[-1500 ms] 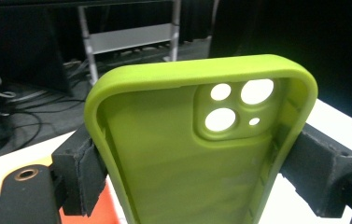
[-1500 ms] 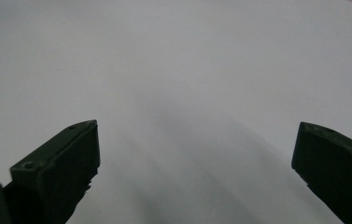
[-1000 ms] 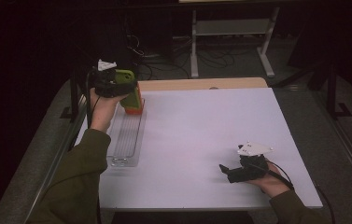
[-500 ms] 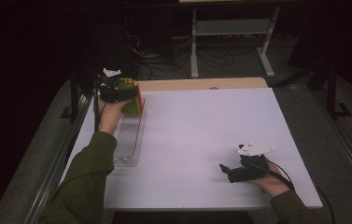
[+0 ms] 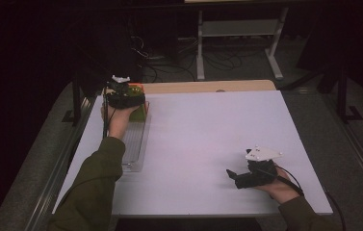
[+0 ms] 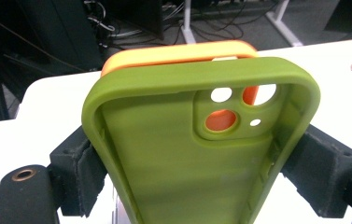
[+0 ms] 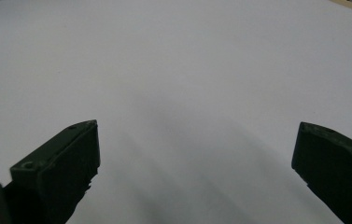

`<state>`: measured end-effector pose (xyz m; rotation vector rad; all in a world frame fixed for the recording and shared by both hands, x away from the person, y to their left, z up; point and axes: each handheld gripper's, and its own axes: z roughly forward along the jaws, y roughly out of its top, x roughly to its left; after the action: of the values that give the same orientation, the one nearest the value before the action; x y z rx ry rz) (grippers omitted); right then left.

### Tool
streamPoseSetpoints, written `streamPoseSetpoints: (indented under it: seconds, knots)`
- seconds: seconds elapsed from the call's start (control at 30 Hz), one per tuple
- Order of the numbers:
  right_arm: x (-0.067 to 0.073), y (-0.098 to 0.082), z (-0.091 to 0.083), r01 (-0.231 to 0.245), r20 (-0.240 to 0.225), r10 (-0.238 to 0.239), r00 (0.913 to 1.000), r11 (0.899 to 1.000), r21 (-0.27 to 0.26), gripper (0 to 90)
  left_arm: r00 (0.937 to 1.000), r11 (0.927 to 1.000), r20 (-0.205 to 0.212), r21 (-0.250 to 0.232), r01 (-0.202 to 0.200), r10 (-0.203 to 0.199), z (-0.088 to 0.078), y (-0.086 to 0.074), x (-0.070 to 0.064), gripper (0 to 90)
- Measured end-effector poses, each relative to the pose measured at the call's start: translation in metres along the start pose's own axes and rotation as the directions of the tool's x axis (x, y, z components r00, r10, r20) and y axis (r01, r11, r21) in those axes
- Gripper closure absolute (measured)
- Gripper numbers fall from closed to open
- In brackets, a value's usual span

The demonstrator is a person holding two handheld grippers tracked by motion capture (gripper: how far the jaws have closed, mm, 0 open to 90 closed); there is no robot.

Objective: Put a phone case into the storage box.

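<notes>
Green phone case (image 6: 187, 154) now sits lower (left claw (image 6: 197, 177) still gripping).

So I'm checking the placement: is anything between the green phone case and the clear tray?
An orange case stands right behind the green case at the clear tray's far end. Nothing else visibly blocks it.

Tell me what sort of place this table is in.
Probably a lab or workshop, not a home. A plain white table serves as a work surface, loose cables trail over the dark floor behind it, and a metal equipment stand sits in the background.
</notes>
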<state>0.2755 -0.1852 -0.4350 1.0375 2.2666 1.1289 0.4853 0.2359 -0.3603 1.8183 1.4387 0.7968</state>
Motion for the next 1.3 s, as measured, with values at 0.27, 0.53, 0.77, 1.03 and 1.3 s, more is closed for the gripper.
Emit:
streamPoseSetpoints:
  seconds: [0.27, 0.53, 0.77, 1.03, 1.3]
  knots:
    - [0.000, 0.000, 0.000, 0.001, -0.001, -0.001, 1.0000, 1.000, -0.001, 0.4, 0.9998, 0.9998, -0.019, 0.016, 0.010, -0.009, 0.008, -0.003, 0.000, 14.7]
    - [0.000, 0.000, 0.001, 0.003, -0.001, -0.003, 1.0000, 1.000, 0.002, 0.4, 0.9998, 0.9998, -0.011, 0.002, 0.018, -0.017, 0.012, -0.006, 0.000, 13.0]
    - [0.000, 0.000, 0.001, 0.003, -0.001, -0.003, 1.0000, 1.000, 0.001, 0.4, 0.9990, 0.9990, 0.006, 0.004, 0.045, -0.045, 0.015, -0.006, 0.001, 2.6]
    - [0.000, 0.000, 0.000, 0.000, -0.001, 0.000, 1.0000, 1.000, 0.001, 0.4, 0.9996, 0.9997, 0.017, -0.002, 0.023, -0.023, 0.006, -0.004, 0.005, 0.0]
    - [0.000, -0.001, 0.000, -0.006, -0.001, 0.006, 1.0000, 1.000, 0.002, 0.4, 0.9995, 0.9999, 0.030, -0.015, 0.003, -0.003, -0.009, 0.002, 0.015, 0.0]
